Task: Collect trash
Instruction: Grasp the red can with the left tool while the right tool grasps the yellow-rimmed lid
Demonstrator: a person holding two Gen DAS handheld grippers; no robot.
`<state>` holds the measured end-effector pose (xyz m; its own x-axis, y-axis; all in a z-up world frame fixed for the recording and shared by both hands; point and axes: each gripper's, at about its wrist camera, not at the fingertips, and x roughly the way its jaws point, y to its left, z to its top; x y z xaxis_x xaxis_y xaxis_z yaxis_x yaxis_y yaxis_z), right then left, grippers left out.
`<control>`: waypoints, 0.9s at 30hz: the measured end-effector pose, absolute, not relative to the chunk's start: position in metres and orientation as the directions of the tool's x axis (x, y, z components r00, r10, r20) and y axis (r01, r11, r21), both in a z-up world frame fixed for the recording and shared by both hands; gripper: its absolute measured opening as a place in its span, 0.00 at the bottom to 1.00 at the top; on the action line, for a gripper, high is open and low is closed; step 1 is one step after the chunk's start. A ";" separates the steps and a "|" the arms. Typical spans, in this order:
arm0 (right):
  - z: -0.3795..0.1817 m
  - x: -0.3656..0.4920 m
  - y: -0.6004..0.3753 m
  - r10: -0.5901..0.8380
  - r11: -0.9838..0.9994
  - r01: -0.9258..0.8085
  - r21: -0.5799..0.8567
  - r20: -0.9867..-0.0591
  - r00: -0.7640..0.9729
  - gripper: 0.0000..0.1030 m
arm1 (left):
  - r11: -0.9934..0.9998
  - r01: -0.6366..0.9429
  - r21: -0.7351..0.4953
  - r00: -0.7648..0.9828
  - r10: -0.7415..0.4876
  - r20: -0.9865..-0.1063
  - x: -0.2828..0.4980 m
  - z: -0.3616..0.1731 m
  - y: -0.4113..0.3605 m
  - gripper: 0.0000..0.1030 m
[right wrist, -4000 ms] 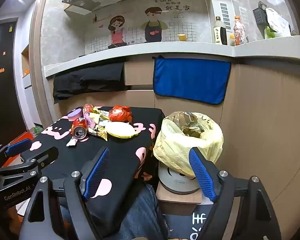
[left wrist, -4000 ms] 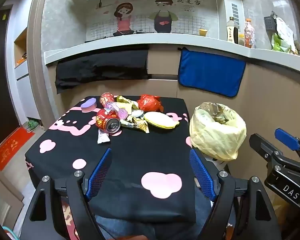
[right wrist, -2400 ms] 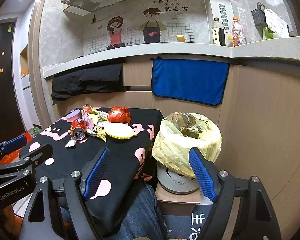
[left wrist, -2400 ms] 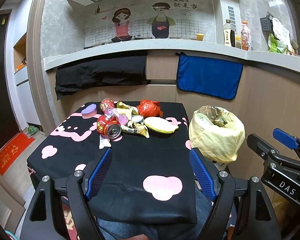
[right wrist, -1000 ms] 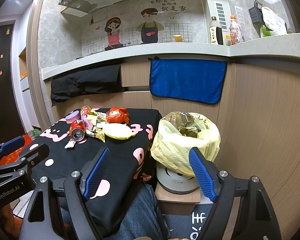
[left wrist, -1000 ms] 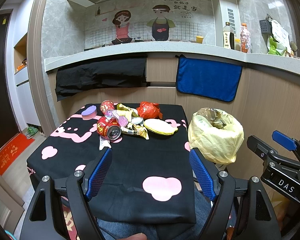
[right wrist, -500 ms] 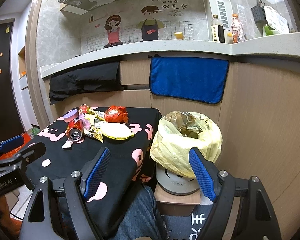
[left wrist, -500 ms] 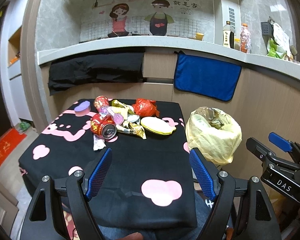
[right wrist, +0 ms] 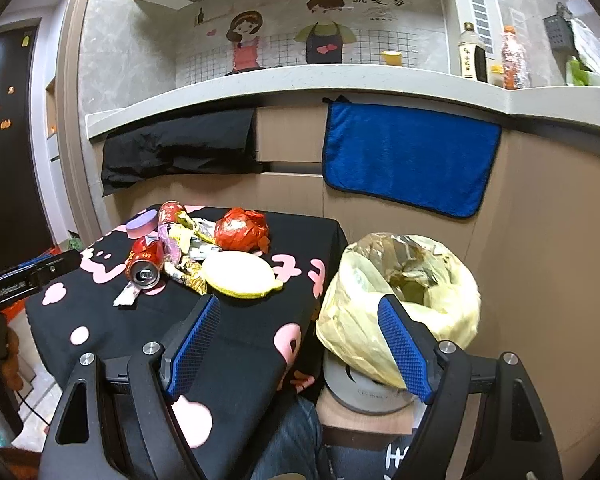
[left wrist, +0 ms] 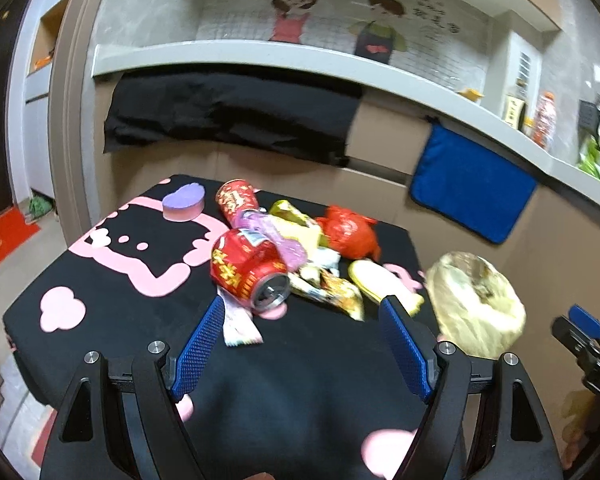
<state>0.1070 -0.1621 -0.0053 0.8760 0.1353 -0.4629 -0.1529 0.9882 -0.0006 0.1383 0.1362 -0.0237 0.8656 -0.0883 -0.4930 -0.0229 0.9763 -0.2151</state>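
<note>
Over the table (left wrist: pixel 112 320) my left gripper (left wrist: pixel 302 344) has swung in close to the can (left wrist: pixel 248 270) — jaws wide, empty, right gripper (right wrist: pixel 300 340) likewise — so the first pickup looks near.

Indoor light is dim and even. The left wrist view is blurred by motion; the right is sharp. Both show strong fisheye bending and dark corners.

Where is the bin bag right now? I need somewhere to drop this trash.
The yellow bin bag stands open just off the table's right edge, below the blue towel; the right wrist view shows it best.
</note>
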 end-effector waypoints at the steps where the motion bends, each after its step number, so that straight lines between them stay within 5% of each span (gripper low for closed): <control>1: -0.007 0.113 -0.160 0.138 0.988 -0.157 -0.001 -0.466 0.874 0.76 | 0.975 -0.037 -0.219 0.861 -0.080 -0.502 0.150 -0.028 0.141 0.77; 13: -0.046 0.190 -0.135 0.160 0.981 -0.194 0.002 -0.568 0.807 0.76 | 0.913 -0.193 -0.359 0.788 -0.074 -0.611 0.285 -0.079 0.198 0.77; 27: -0.071 0.243 -0.106 0.192 0.968 -0.249 0.004 -0.651 0.735 0.76 | 0.853 -0.220 -0.472 0.684 -0.210 -0.698 0.317 -0.120 0.229 0.78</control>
<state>0.2430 -0.1061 -0.0710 0.7348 0.1918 -0.6506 -0.2494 0.9684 0.0037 0.3170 0.2294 -0.1197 0.6844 -0.2098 -0.6983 -0.2204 0.8533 -0.4725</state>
